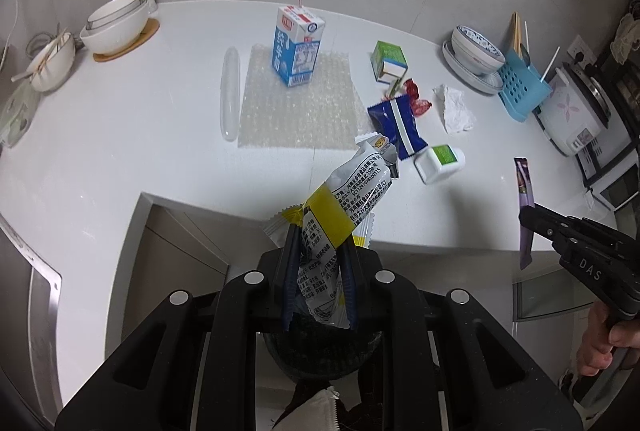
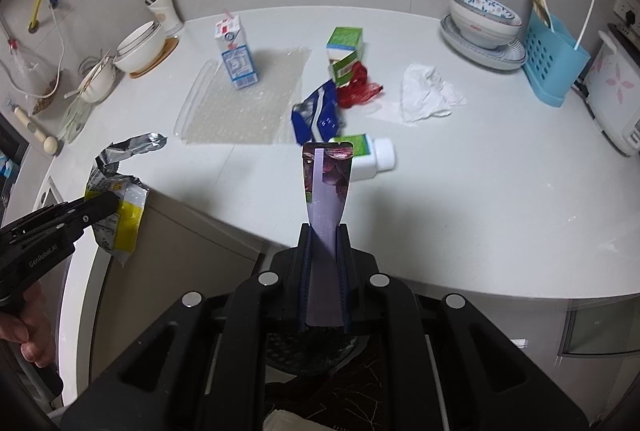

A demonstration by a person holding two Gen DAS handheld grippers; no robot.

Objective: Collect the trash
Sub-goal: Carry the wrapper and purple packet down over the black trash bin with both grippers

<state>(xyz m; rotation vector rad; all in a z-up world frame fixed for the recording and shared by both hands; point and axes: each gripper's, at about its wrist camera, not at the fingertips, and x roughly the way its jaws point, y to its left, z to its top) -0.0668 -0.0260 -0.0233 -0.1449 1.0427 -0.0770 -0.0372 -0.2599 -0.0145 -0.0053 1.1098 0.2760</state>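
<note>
A: How do the fingers stand on the left gripper [image 1: 318,231]?

B: Nearly closed, pinched on a white and yellow snack wrapper [image 1: 352,199]. The wrapper sticks up out of the pads toward the middle of the left wrist view, its torn silver end leaning right.

A: And the right gripper [image 2: 324,231]?

B: Closed tight on a flat purple sachet [image 2: 328,187], which stands straight up between the pads at the centre of the right wrist view.

A: How are the hands posed?

B: Both grippers point steeply down over the front edge of the white counter [image 1: 120,119]. In the left wrist view the right gripper comes in from the right edge, a hand [image 1: 604,343] curled on its handle at lower right. In the right wrist view the left gripper enters from the left edge, fingers [image 2: 32,343] wrapped round the grip at lower left.

A: What lies on the counter, big things first?

B: A sheet of bubble wrap [image 1: 296,103] at centre, with a blue and white milk carton [image 1: 298,45] standing on its far part. Right of it are a crumpled tissue [image 1: 456,109], a blue wrapper [image 1: 398,125], a white bottle with a green label [image 1: 440,163] lying on its side, a small green box [image 1: 389,61], then red wrappers [image 1: 418,99], smallest.

A: And below the fingers?

B: A dark bin rim [image 1: 320,355], at lower centre in the left wrist view.
</note>
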